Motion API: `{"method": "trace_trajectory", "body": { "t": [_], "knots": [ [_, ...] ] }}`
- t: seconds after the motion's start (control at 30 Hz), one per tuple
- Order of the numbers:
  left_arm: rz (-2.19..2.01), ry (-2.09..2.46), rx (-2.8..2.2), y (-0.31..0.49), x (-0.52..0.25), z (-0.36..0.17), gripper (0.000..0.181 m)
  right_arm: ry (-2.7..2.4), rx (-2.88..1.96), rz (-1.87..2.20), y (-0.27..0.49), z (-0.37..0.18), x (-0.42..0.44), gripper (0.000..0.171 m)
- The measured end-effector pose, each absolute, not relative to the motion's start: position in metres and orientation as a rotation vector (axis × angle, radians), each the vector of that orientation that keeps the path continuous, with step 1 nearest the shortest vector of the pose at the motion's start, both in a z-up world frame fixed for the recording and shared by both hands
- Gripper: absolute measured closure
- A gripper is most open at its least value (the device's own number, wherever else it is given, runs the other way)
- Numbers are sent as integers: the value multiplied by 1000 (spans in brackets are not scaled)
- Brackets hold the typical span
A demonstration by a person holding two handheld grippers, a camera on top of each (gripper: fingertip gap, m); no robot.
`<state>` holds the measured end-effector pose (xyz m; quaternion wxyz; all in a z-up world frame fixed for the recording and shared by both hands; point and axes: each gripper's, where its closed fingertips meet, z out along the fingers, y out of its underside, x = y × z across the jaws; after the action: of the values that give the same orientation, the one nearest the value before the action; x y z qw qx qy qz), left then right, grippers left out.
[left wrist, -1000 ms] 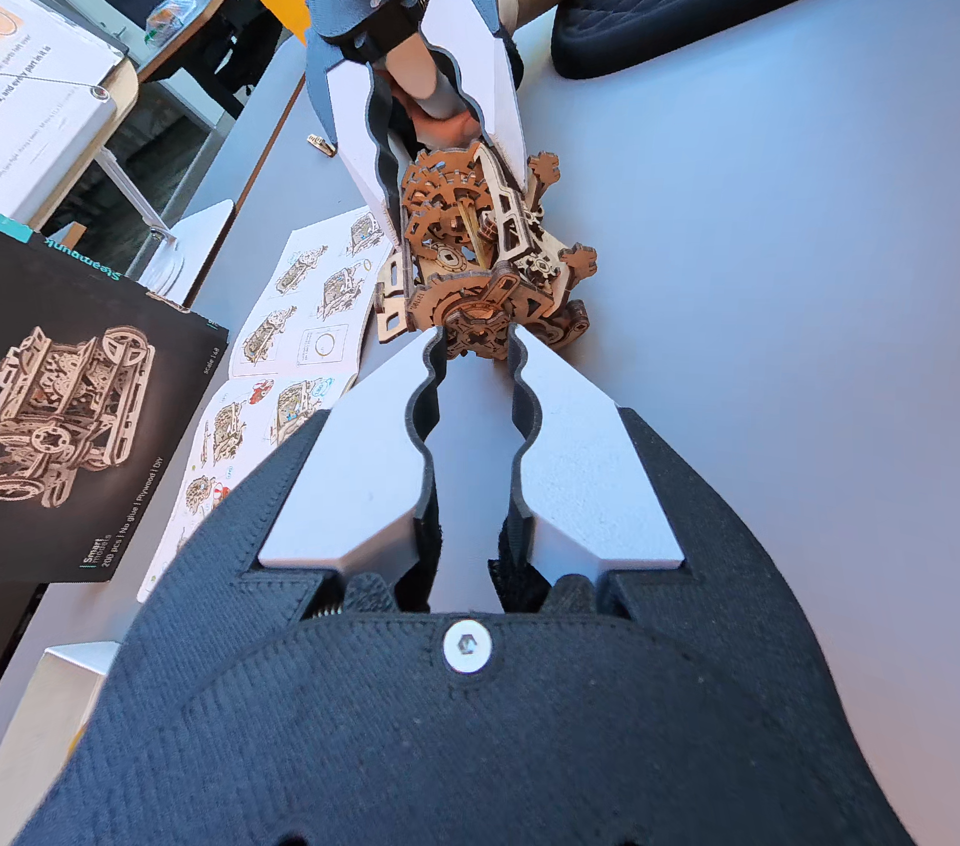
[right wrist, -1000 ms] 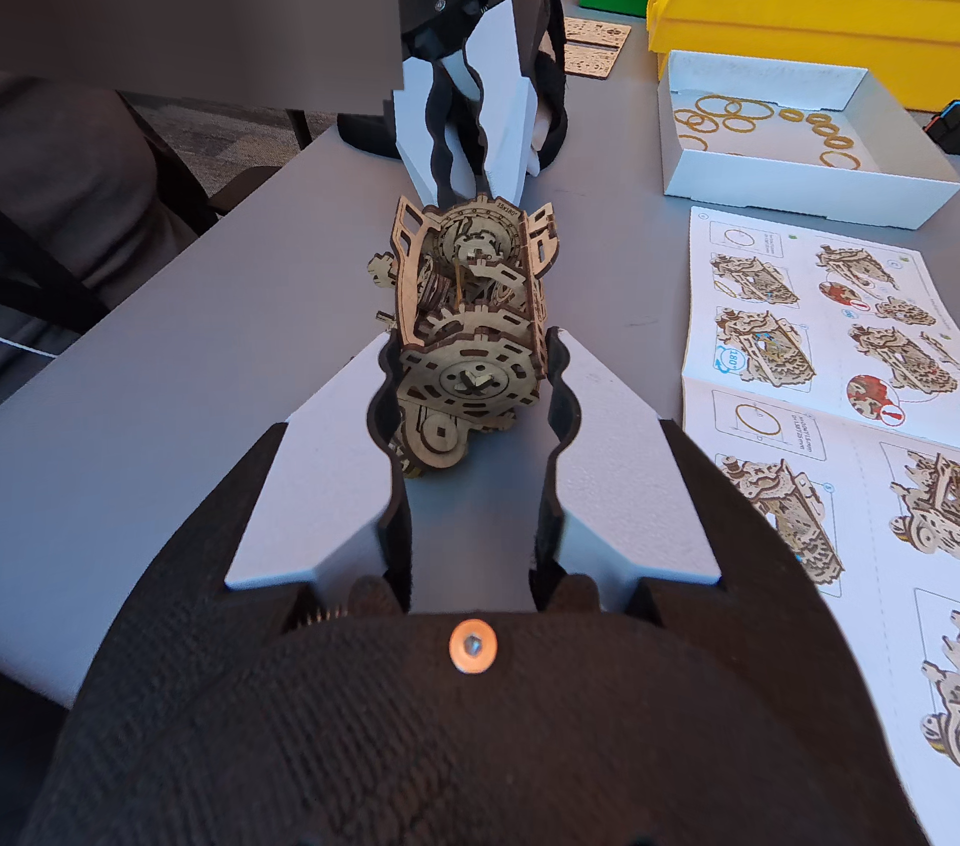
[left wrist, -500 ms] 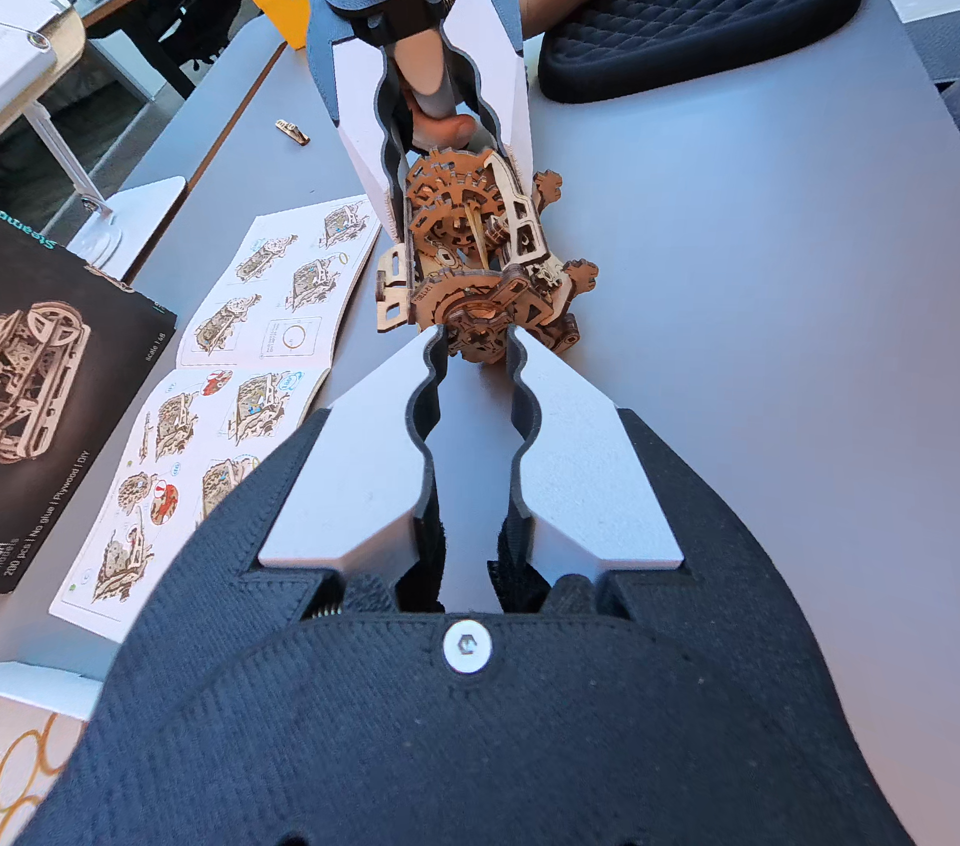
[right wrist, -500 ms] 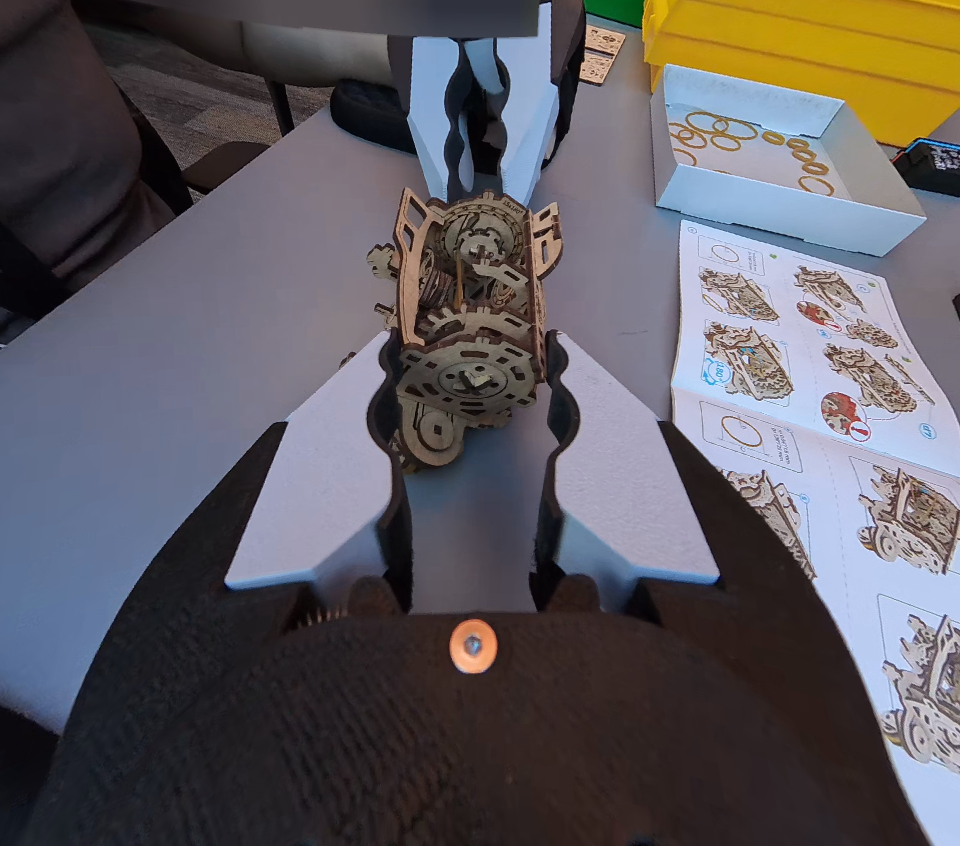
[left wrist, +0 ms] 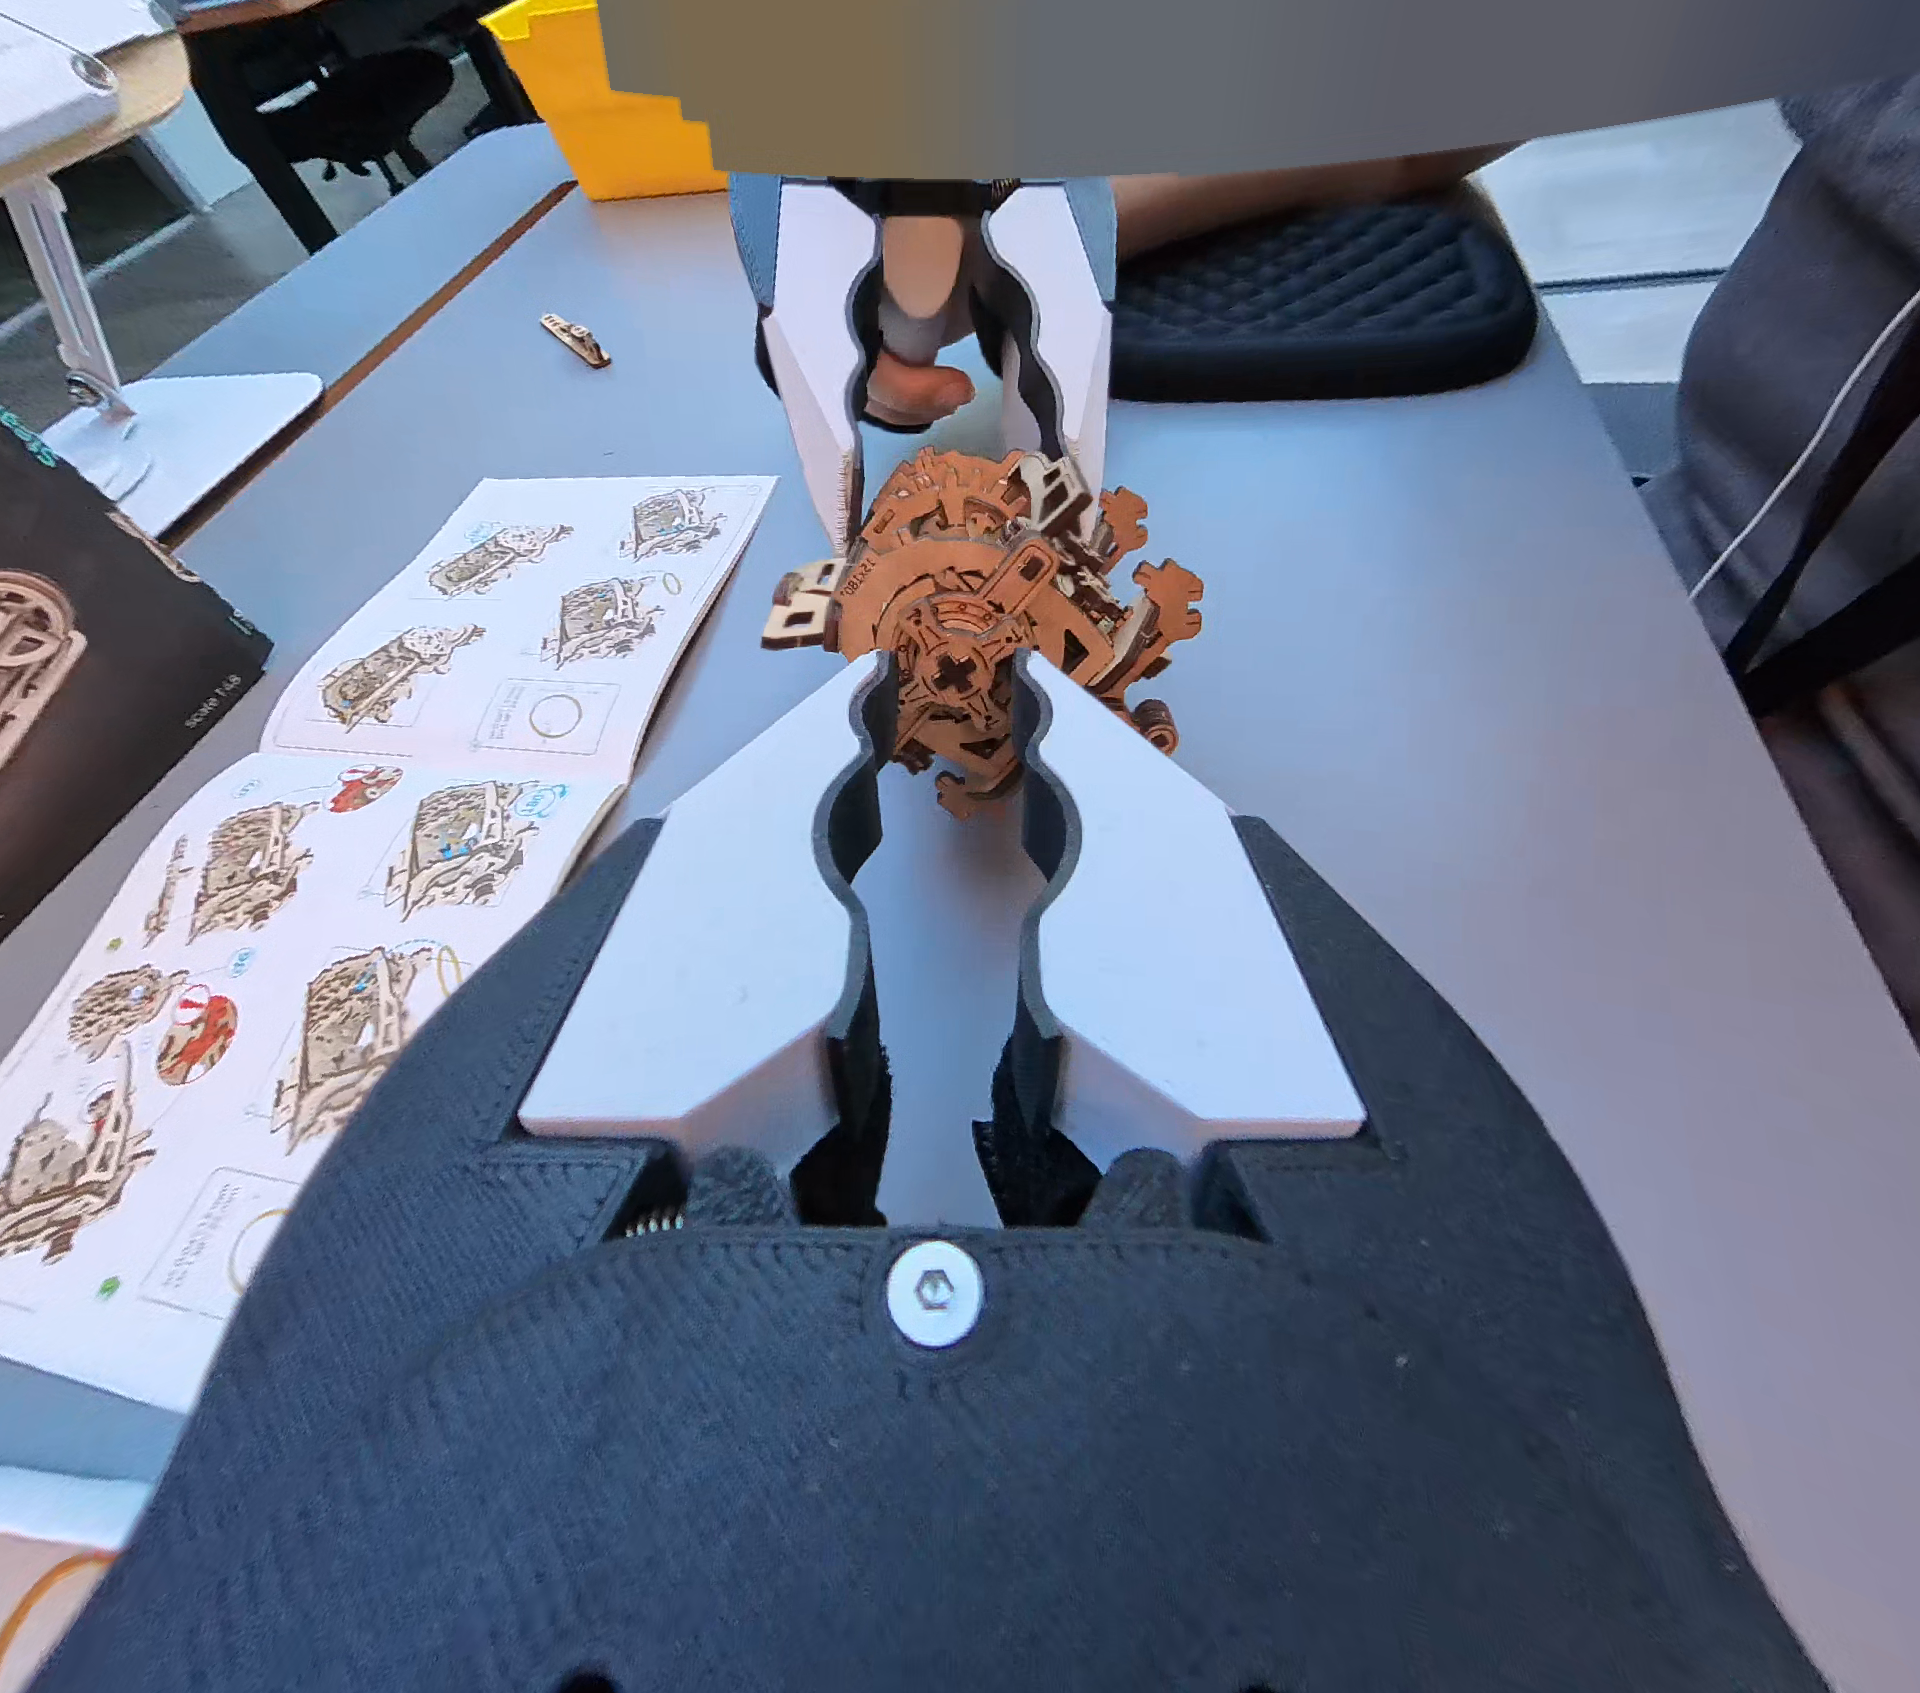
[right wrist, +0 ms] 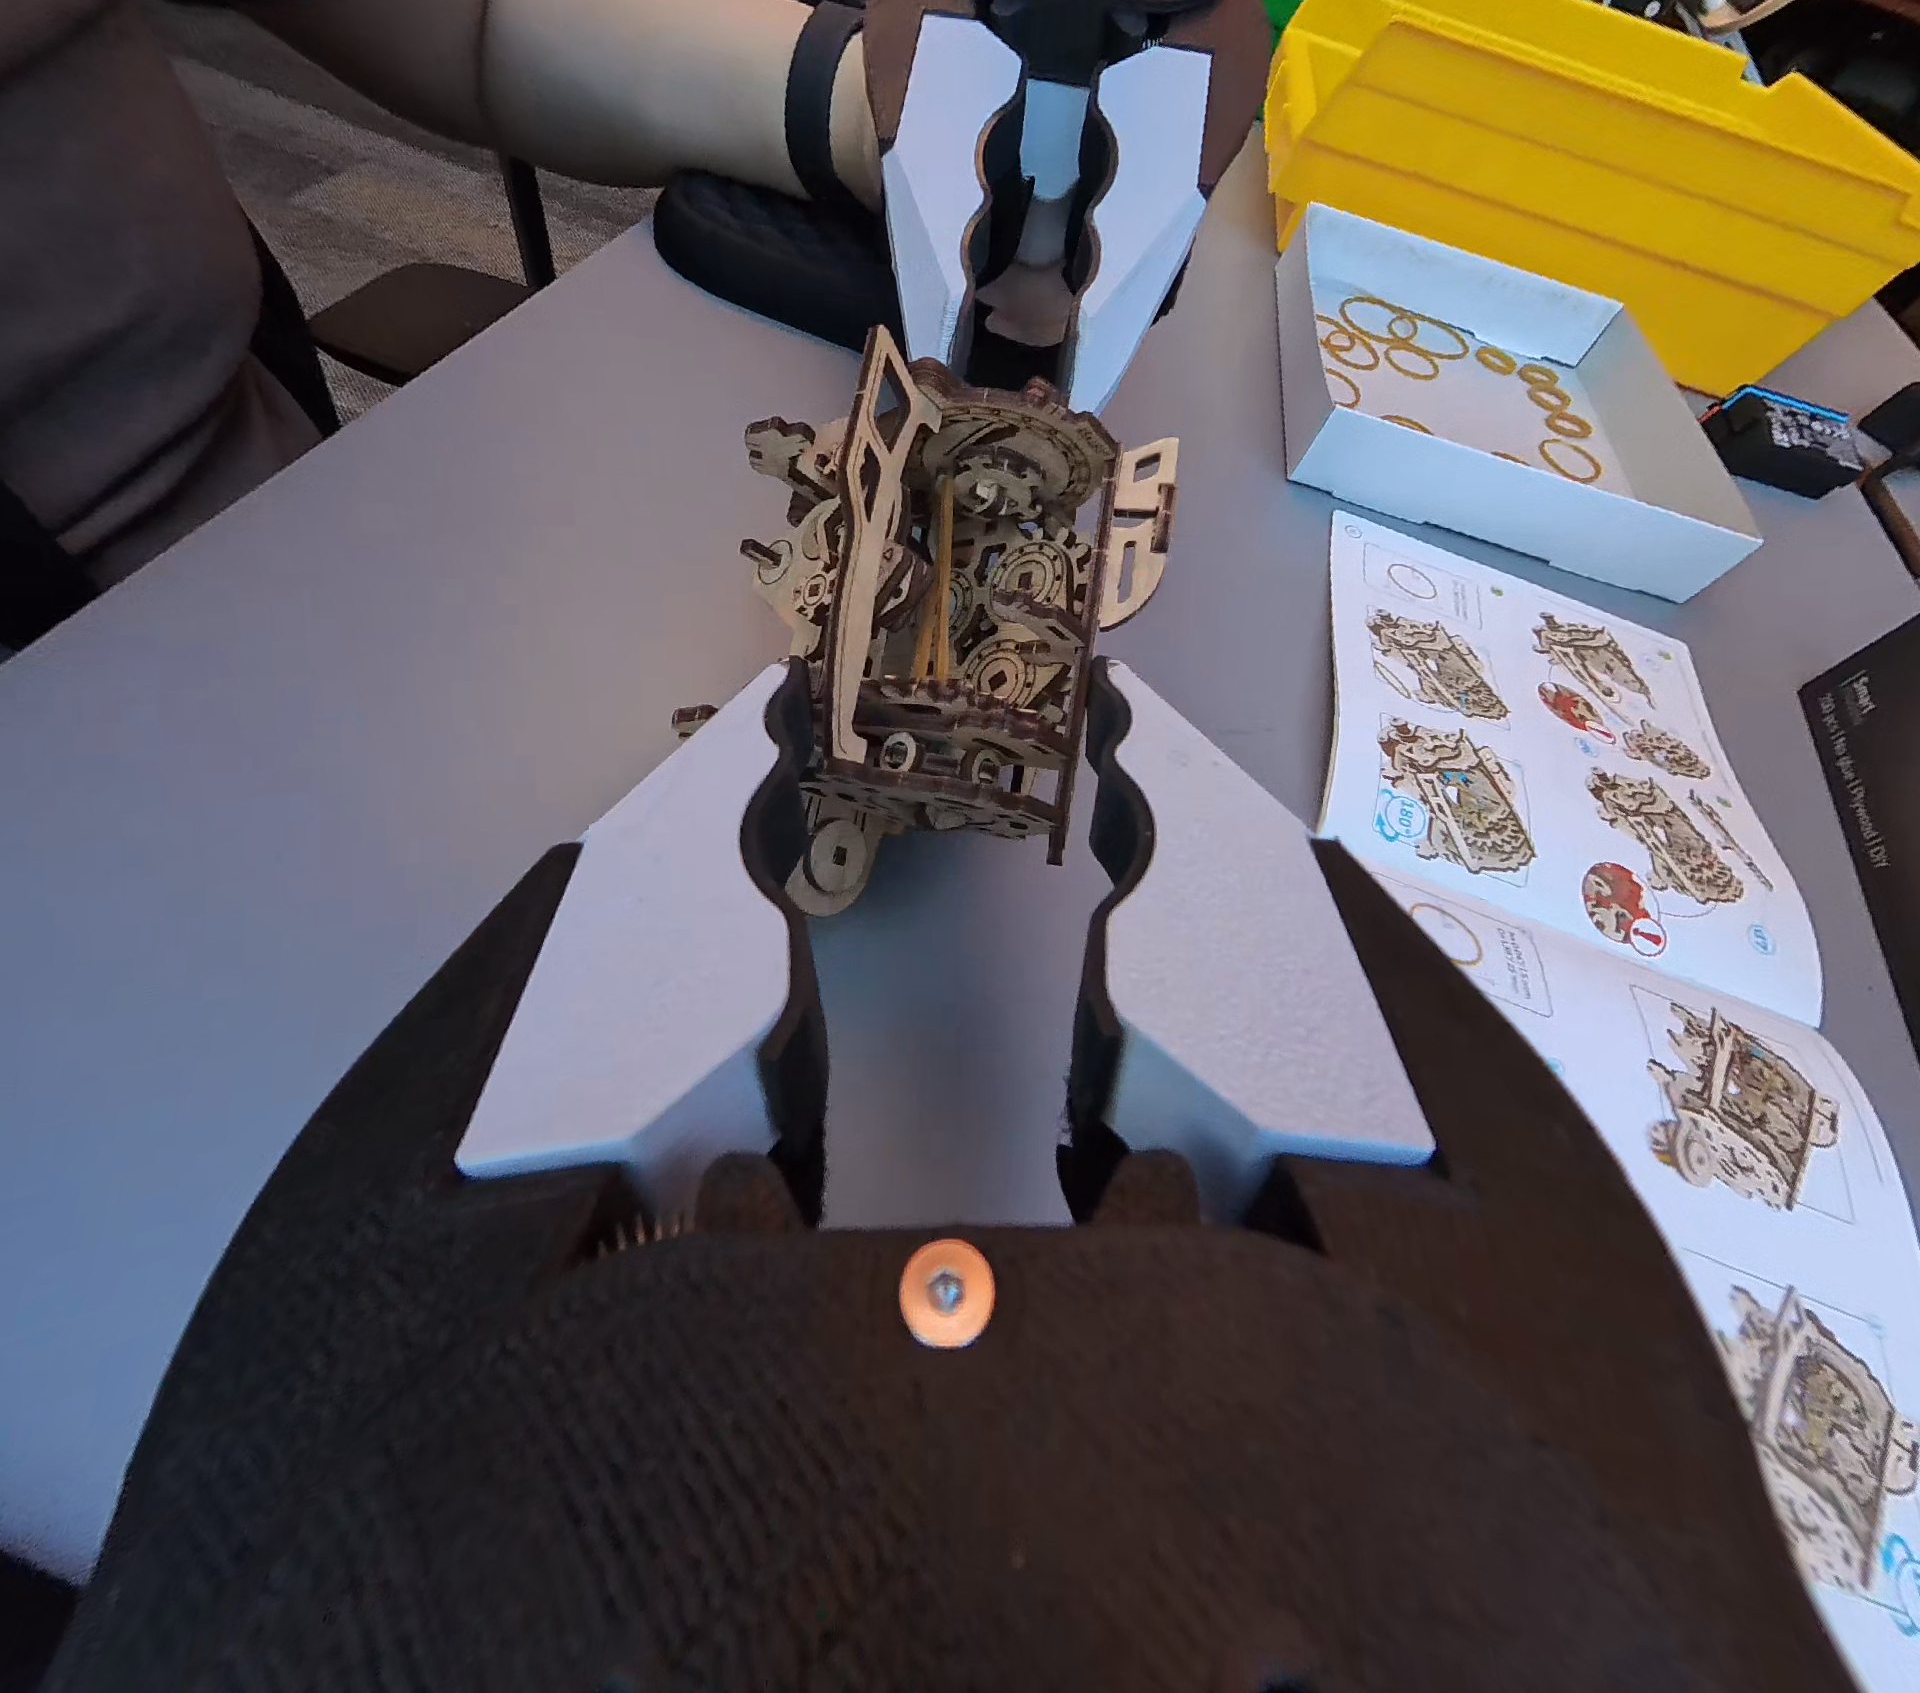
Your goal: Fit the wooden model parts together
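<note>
Two grippers meet over a grey worktop [left wrist: 1403,708], one at each end of a wooden gear model [right wrist: 956,604] held between them above the surface. Largest on the worktop, the open instruction booklet [left wrist: 343,864] lies flat beside the model, next to a black model box [left wrist: 94,656] at the frame edge. Across from it, yellow bins [right wrist: 1558,137] stand behind a shallow white tray [right wrist: 1340,417] with rubber bands [right wrist: 1382,324] scattered inside. A black quilted pad [left wrist: 1320,313] lies at the far edge of the worktop, by the person's forearm.

At the near end in the right wrist view, the right gripper [right wrist: 940,713] has its fingers clamped on the model's frame, one white finger against each side. At the other end, the left gripper [left wrist: 948,672] has its fingers closed on the round hub of the model's end wheel, the cross-shaped centre showing between the tips. The model sits tilted, its gears and a yellow rubber band visible inside the frame. One small loose wooden piece [left wrist: 575,341] lies alone on the worktop, well apart from the model.
</note>
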<state>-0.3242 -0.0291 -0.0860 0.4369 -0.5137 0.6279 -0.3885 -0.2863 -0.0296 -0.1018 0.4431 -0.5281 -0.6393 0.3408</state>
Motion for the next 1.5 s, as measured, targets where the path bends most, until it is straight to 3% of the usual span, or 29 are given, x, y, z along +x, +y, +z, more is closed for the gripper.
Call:
{"method": "trace_trajectory", "body": {
  "t": [0.33,0.6,1.5],
  "knots": [
    [-922,1560,-1263,-25,-326,-85,167,-1538,-1619,1159,-37,-108,-297,107],
    [-916,1584,-1263,-28,-326,-87,168,-1589,-1747,938,-36,-109,-300,112],
    [-1114,1450,-1404,-37,-322,-78,166,-1497,-1685,785,-44,-110,-301,111]
  ]
}}
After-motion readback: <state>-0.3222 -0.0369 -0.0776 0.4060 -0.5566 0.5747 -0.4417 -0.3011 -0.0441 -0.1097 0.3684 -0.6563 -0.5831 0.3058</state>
